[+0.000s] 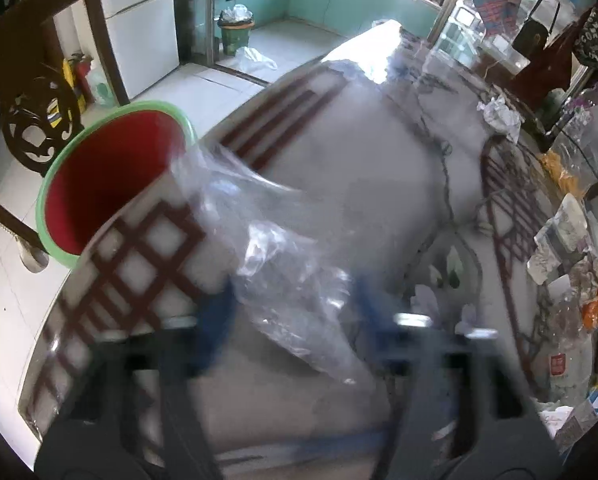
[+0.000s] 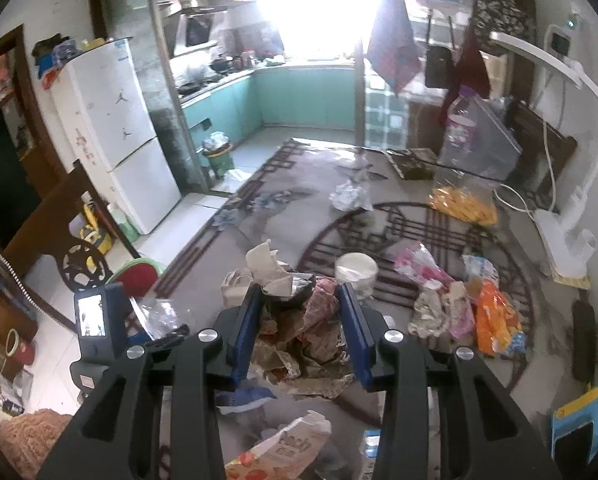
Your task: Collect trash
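Trash collection at a cluttered dining surface [image 2: 299, 208], seen along both claws. Left claw [image 1: 295, 320]: blurred, tilted steeply down near the surface edge, with a clear plastic bag [image 1: 283, 264] between its blue fingers [image 1: 215, 320]. The blur hides whether the pads press on the film, so its grip cannot be told; the jaws stand partly apart. The bag's far end trails toward the red bin with the green rim [image 1: 111, 184], which stands on the floor just beside the surface edge and below it.

Right claw [image 2: 299, 328]: jaws partly spread around a heap of crumpled brown wrappers [image 2: 299, 336], which lies between the blue fingers [image 2: 247, 332]. The pads appear to flank the heap without clearly squeezing it. More litter lies well apart on the same surface: a white crumpled tissue [image 2: 349, 196], an orange snack packet [image 2: 495, 320], a pink wrapper [image 2: 419, 264] and a yellow bag [image 2: 459, 204].

Step in hand, as judged: transfer of the plastic bag into the bin. To do it well, the bag should be carried fully over the red opening before the jaws part, because light film drifts and may catch on the rim or the surface edge. A low release, close above the bin mouth, would limit that drift. The trailing end should clear the rim first. The right claw is best kept quiet over its heap until the left is free, so that the loose wrappers are not scattered toward the edge.
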Demonstrator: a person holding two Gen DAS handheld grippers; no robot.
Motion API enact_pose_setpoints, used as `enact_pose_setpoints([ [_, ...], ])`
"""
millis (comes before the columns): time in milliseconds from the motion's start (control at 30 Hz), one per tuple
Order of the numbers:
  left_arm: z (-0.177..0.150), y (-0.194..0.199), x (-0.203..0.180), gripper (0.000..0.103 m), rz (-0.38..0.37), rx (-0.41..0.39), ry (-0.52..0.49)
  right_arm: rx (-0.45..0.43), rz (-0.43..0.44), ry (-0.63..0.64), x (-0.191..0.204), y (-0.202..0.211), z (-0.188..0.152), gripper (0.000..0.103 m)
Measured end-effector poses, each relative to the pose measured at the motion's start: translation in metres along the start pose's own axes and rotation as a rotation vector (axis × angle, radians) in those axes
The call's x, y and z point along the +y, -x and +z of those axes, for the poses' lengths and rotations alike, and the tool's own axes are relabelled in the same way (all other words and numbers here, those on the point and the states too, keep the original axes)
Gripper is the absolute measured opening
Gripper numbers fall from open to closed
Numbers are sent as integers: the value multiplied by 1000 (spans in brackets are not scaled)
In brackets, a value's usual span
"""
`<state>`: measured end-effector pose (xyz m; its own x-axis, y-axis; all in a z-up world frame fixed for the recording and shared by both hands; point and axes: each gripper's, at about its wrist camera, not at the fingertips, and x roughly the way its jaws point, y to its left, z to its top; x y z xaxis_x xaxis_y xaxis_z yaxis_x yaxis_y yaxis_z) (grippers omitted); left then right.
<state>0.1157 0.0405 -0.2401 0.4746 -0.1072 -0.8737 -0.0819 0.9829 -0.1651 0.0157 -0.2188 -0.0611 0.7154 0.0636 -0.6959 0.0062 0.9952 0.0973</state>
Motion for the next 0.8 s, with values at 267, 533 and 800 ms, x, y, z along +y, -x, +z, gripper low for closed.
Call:
enact_pose_setpoints([
  [267, 8, 23, -5, 23, -73, -31, -26, -14, 14, -12, -2, 0, 1, 38],
  [533, 25, 135, -23, 23, -72, -263, -139, -85, 93, 20, 19, 9, 13, 38],
  [800, 34, 209, -18, 23, -41, -413, -148, -154, 192, 43, 50, 17, 23, 38],
])
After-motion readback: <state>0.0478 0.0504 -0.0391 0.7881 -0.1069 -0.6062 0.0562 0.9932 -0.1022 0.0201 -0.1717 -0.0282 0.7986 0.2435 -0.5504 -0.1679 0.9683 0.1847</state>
